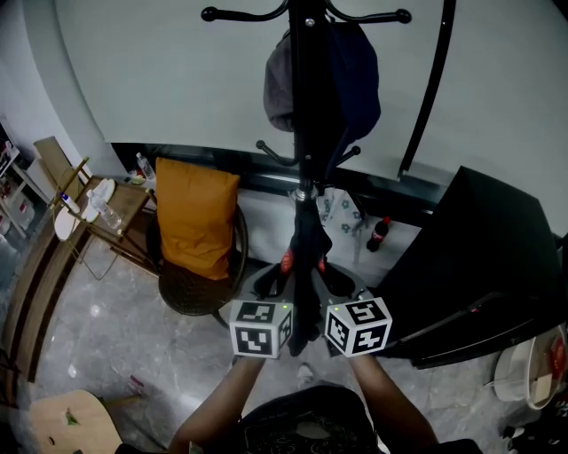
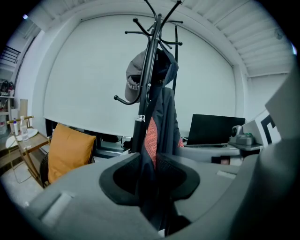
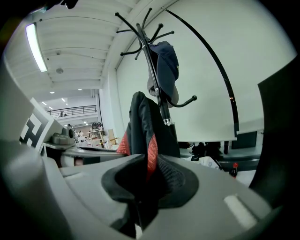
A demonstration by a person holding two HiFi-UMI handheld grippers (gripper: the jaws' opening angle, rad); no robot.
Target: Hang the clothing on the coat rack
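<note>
Left tool (image 1: 277,282) and right tool (image 1: 335,282) clench the jacket (image 1: 307,253) below the rack (image 1: 306,106) at 12 o'clock; lifted short, it may miss the hooks (image 1: 390,16) and drop.

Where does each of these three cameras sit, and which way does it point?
Head view: on the person's head, looking steeply down at the coat rack; both forearms, the left gripper and the right gripper show.
Left gripper view: on the left gripper, looking along its jaws, shut on the dark jacket, toward the rack.
Right gripper view: on the right gripper, its jaws shut on the same jacket, rack behind.
All three share the jacket and rack.
</note>
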